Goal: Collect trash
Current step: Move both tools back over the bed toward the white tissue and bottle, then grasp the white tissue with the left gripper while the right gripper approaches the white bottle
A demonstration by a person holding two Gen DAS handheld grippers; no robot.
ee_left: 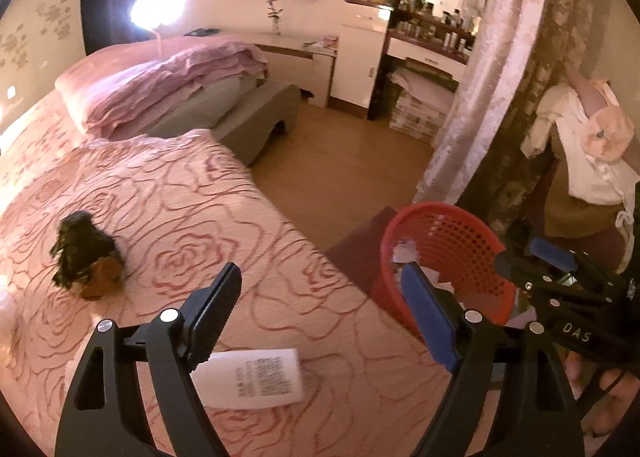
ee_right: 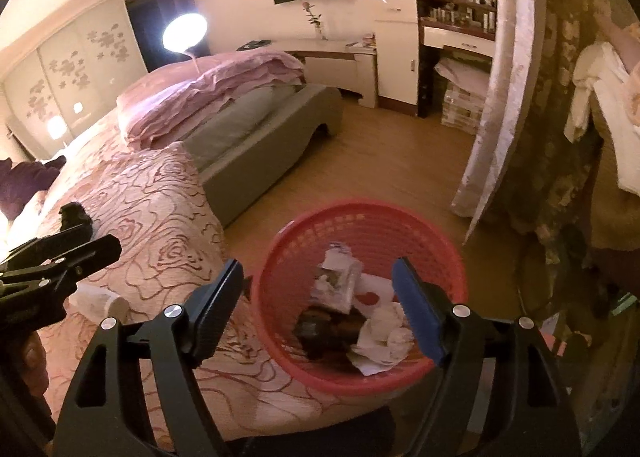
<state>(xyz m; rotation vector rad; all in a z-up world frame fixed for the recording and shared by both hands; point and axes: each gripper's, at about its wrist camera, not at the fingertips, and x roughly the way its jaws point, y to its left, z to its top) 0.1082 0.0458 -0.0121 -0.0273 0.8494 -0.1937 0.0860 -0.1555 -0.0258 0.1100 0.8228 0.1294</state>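
A red plastic basket (ee_right: 404, 225) stands on the floor beside the bed and holds crumpled paper and wrappers (ee_right: 380, 333). It also shows in the left wrist view (ee_left: 472, 241). A white tube with printed text (ee_left: 256, 377) lies on the pink rose bedspread under my left gripper (ee_left: 320, 289), which is open and empty. The tube also shows in the right wrist view (ee_right: 100, 301). A dark crumpled wrapper (ee_left: 86, 253) lies further left on the bed. My right gripper (ee_right: 318, 281) is open and empty above the basket.
The bed (ee_left: 168, 193) has folded pink quilts (ee_left: 168, 85) at its far end. A grey bench (ee_right: 280, 121) stands beside it. Wooden floor (ee_left: 340, 161), a dresser with bottles (ee_left: 420, 29) and curtains (ee_left: 492, 69) lie beyond. A person's clothing (ee_left: 580, 145) is at right.
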